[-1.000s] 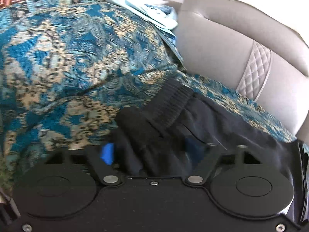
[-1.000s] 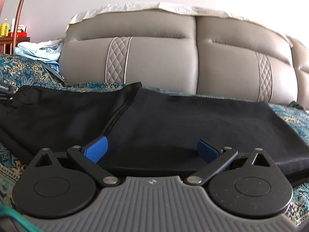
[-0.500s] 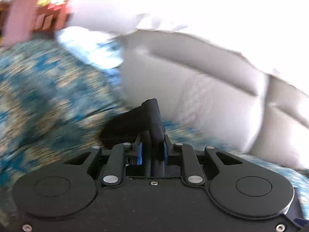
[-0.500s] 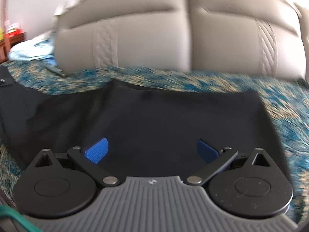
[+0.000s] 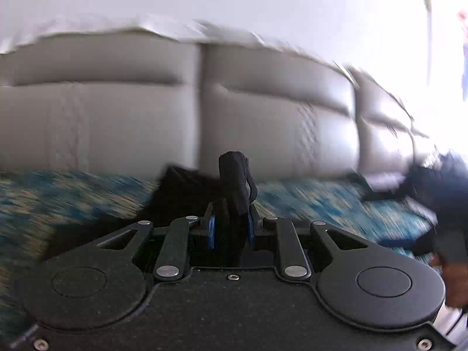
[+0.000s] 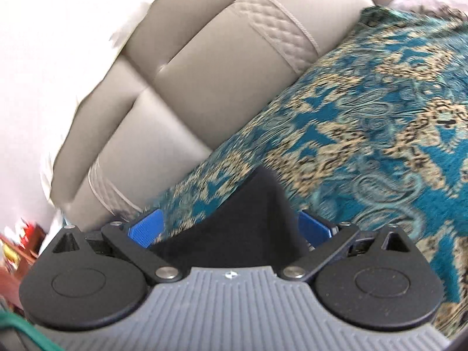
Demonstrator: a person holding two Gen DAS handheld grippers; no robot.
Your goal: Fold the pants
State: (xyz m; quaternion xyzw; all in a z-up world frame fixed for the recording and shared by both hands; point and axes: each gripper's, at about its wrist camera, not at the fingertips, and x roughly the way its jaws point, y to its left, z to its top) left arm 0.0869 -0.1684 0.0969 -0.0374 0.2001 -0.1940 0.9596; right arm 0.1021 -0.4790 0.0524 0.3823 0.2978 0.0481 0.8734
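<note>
Since the earlier frames, both wrist views are seen to have swung: the left one, once filled by bedspread and a loose heap of black cloth, now faces the padded headboard (image 5: 263, 117) head-on, and the right one is rolled so that the headboard runs diagonally.

A second ago the left gripper (image 5: 229, 228) stood wide with cloth between its blue pads; now it is clamped on a thick bunch of the pants (image 5: 234, 187), which sticks up between the nearly closed jaws. The rest of the black fabric trails down to the left onto the patterned bedspread (image 5: 58, 193).

In the right view the broad flat spread of pants seen earlier is reduced to a narrow dark wedge (image 6: 248, 219) lying between the wide-apart jaws of the right gripper (image 6: 231, 228). The blue pads are not seen to press on it, so the right gripper is read as open, with nothing gripped. A dark blurred shape at the right edge of the left view may be the other tool and a hand; it cannot be told for sure.

The main risk is judged to be an uneven fold: with only one side held, the garment may be dragged askew or bunched as it is carried over. The thick roll could also slip from the left pads if it is pulled fast against the bedspread's friction.
</note>
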